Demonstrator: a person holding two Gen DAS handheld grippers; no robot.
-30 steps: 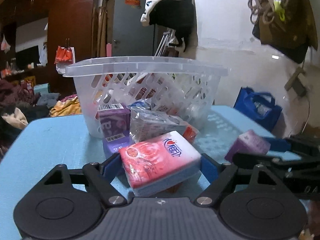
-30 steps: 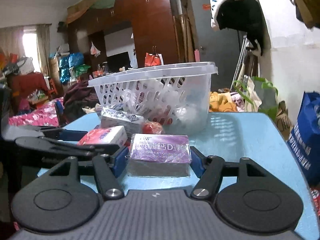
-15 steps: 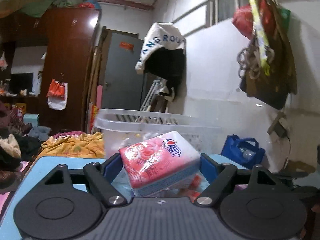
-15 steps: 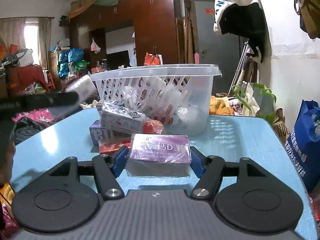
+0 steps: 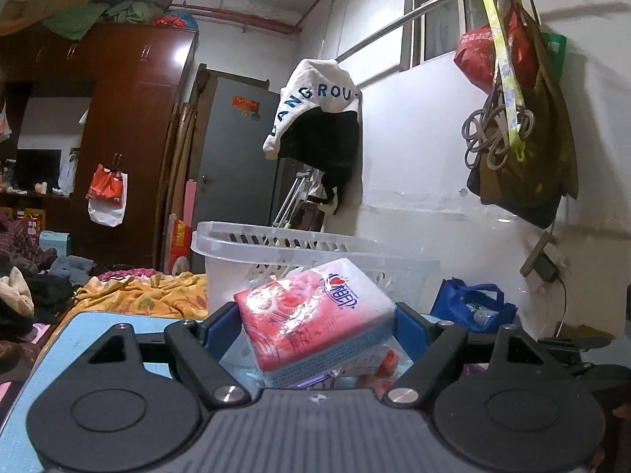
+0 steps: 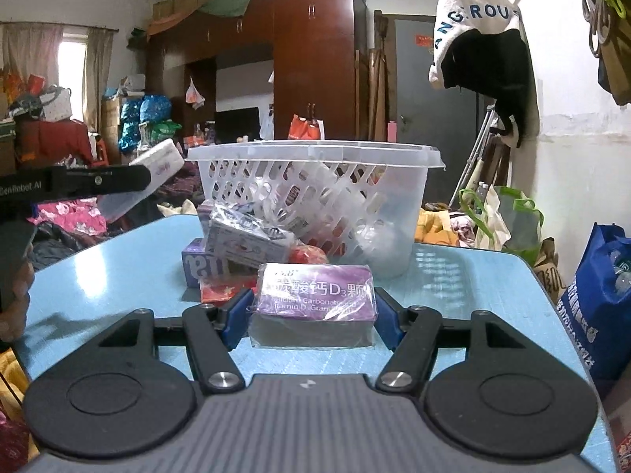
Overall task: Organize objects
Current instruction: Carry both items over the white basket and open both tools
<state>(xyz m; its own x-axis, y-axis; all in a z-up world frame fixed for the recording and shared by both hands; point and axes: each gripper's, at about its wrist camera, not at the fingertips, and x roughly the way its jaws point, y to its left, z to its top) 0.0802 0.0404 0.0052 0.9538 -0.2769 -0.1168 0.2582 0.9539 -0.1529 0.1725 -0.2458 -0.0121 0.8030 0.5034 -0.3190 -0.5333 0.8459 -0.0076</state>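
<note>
While several packets [image 6: 252, 242] are still lying on the desk [image 6: 473, 287], I am gripping a tissue pack [image 5: 315, 315] in the left fingers [image 5: 221, 327] near the basket [image 6: 315, 197] and pinching a purple box [image 6: 313, 295] in the right fingers [image 6: 384, 317].

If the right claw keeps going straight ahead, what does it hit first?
With the purple box between its fingers, the right claw would probably meet the wrapped packs piled before the white basket; depth is unclear.

My basket [image 6: 315, 197] stands on the table [image 6: 473, 276] at twelve o'clock. Boxes [image 6: 248, 240] pile before it. The purple box [image 6: 313, 295] lies nearest me. A tissue pack [image 6: 157, 165] hangs at ten o'clock, above the table.
</note>
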